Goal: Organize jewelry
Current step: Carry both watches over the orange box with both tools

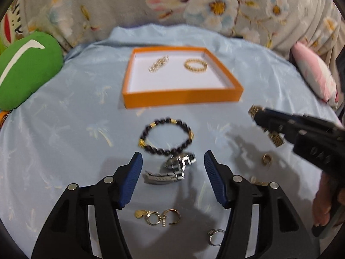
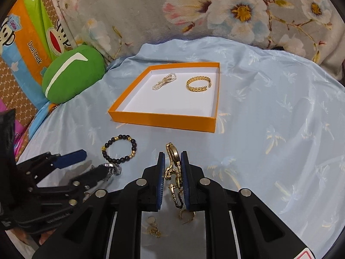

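Cloth: pale blue sheet (image 2: 269,112) with palm motifs, spread flat.
Cushion: green (image 2: 73,73), at sheet's left edge.
Backdrop: grey floral fabric (image 2: 151,10).
Left: cartoon-print bedding (image 2: 23,43).

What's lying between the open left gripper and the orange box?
In the left wrist view, a silver watch and beyond it a black bead bracelet lie between the left gripper and the orange box; then bare blue cloth.
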The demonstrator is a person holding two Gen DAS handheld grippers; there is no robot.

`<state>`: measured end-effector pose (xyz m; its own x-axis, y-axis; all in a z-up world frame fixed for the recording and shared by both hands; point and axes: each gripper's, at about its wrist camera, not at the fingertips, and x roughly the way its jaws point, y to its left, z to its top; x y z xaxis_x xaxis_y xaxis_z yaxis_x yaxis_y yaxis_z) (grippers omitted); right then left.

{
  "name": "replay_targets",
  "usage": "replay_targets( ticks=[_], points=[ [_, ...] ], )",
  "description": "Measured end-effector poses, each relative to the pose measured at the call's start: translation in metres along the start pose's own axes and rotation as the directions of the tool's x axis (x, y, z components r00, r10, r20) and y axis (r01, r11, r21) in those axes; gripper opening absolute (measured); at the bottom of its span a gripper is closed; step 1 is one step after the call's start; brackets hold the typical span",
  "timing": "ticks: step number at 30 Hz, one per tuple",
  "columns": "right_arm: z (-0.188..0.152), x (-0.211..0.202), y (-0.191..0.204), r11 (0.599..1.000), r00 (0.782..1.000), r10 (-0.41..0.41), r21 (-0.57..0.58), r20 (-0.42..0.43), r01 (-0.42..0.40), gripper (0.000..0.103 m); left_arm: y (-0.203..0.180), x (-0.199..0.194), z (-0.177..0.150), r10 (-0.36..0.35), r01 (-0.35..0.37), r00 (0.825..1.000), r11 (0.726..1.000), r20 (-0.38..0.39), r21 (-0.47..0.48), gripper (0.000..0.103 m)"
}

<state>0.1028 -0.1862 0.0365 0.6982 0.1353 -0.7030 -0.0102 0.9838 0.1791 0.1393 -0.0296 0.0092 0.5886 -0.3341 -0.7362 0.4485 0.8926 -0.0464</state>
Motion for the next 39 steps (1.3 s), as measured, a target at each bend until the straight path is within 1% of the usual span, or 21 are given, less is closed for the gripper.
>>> replay_targets(
  ticks=[2, 3, 4, 6, 8, 11, 14, 19, 22, 24, 27, 30, 33, 35, 39],
  points=[
    [-0.002, 0.000, 0.001, 1.000, 1.000, 0.002, -0.003, -0.003, -0.003, 0.013, -0.002, 0.008, -0.003, -0.002, 0.002, 1.000, 1.000, -0.016, 0.002, 0.049],
    [-0.003, 0.000, 0.001, 1.000, 1.000, 0.003, -0.003, -0.005, -0.003, 0.013, -0.002, 0.012, -0.004, -0.007, 0.007, 1.000, 1.000, -0.028, 0.004, 0.035],
    [-0.004, 0.001, 0.001, 1.000, 1.000, 0.005, -0.001, -0.007, -0.005, 0.013, -0.003, 0.014, -0.004, -0.006, 0.006, 0.999, 1.000, -0.035, 0.005, 0.033],
    [-0.004, 0.003, 0.001, 1.000, 1.000, 0.010, 0.002, -0.013, -0.009, 0.013, -0.002, 0.014, -0.004, -0.013, 0.014, 0.999, 1.000, -0.031, 0.004, 0.022],
    [-0.005, 0.004, 0.001, 1.000, 1.000, 0.011, 0.003, -0.017, -0.011, 0.013, 0.000, 0.013, -0.003, -0.031, 0.031, 0.999, 0.999, -0.029, -0.008, 0.017],
    [-0.005, 0.005, 0.001, 1.000, 1.000, 0.013, 0.003, -0.018, -0.013, 0.013, 0.001, 0.010, -0.003, -0.049, 0.049, 0.998, 0.999, -0.028, -0.021, 0.015],
    [-0.003, 0.004, 0.001, 1.000, 1.000, 0.012, 0.002, -0.014, -0.012, 0.013, 0.000, 0.003, -0.002, -0.053, 0.053, 0.999, 0.998, -0.011, -0.025, 0.008],
    [0.005, 0.000, 0.002, 1.000, 1.000, 0.000, -0.011, -0.001, 0.000, 0.013, 0.001, -0.014, 0.008, -0.061, 0.062, 0.998, 0.998, 0.024, -0.029, 0.008],
    [0.016, 0.000, 0.001, 1.000, 1.000, -0.016, -0.025, 0.012, 0.016, 0.013, 0.003, -0.023, 0.021, -0.051, 0.053, 0.998, 0.998, 0.048, -0.025, 0.008],
    [0.026, 0.001, 0.000, 0.999, 1.000, -0.023, -0.028, 0.022, 0.023, 0.013, 0.005, -0.027, 0.034, -0.034, 0.035, 0.998, 0.999, 0.060, -0.013, 0.008],
    [0.049, 0.008, -0.001, 0.999, 0.999, -0.019, -0.026, 0.038, 0.020, 0.013, 0.007, -0.023, 0.061, 0.017, -0.018, 0.996, 1.000, 0.086, 0.009, 0.008],
    [0.074, 0.023, -0.004, 0.999, 0.998, -0.029, -0.022, 0.048, 0.030, 0.013, 0.012, -0.008, 0.093, 0.072, -0.074, 0.992, 0.997, 0.103, 0.014, 0.008],
    [0.092, 0.043, -0.004, 0.998, 0.998, -0.053, -0.023, 0.045, 0.054, 0.013, 0.018, 0.017, 0.121, 0.118, -0.119, 0.988, 0.993, 0.099, 0.007, 0.008],
    [0.099, 0.057, -0.007, 0.998, 0.997, -0.063, -0.024, 0.035, 0.064, 0.013, 0.020, 0.039, 0.135, 0.148, -0.149, 0.986, 0.989, 0.082, 0.009, 0.008],
    [0.107, 0.091, -0.014, 0.997, 0.997, -0.070, -0.021, -0.006, 0.070, 0.013, 0.023, 0.079, 0.150, 0.179, -0.180, 0.983, 0.984, 0.037, 0.011, 0.007]
  ],
)
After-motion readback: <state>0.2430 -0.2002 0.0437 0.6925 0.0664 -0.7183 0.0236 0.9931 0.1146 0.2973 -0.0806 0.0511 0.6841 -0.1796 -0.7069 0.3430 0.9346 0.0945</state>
